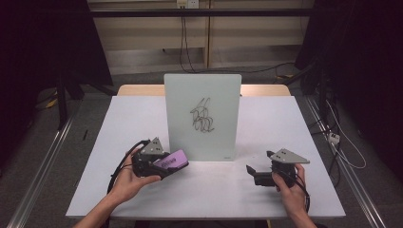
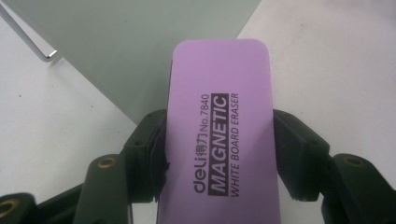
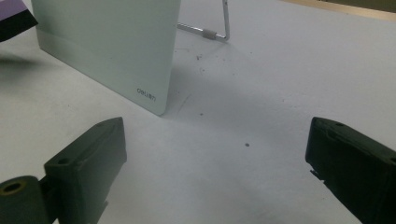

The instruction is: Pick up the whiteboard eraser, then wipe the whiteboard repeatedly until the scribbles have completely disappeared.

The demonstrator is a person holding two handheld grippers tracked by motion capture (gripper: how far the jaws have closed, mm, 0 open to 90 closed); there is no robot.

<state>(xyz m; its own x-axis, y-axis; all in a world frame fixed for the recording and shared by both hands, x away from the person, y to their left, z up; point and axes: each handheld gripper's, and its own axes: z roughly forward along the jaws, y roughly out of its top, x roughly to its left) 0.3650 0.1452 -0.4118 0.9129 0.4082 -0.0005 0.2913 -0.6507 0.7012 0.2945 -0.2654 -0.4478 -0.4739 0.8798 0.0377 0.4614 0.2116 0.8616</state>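
Two claws work at a white counter (image 1: 142,199) where a small whiteboard (image 1: 202,116) stands upright on a wire stand, a black scribble (image 1: 202,116) at its middle. The left claw (image 1: 164,164) is clenched on a purple eraser (image 2: 219,135), its jaws pressing the long sides so that the eraser's far end reaches toward the board's lower left corner; it looks held that way to bring the wiping face against the marks. The eraser is just beside the board, off the scribble. The right claw (image 1: 254,173) rests low near the board's right side, jaws spread and holding nothing, perhaps ready to steady the board.
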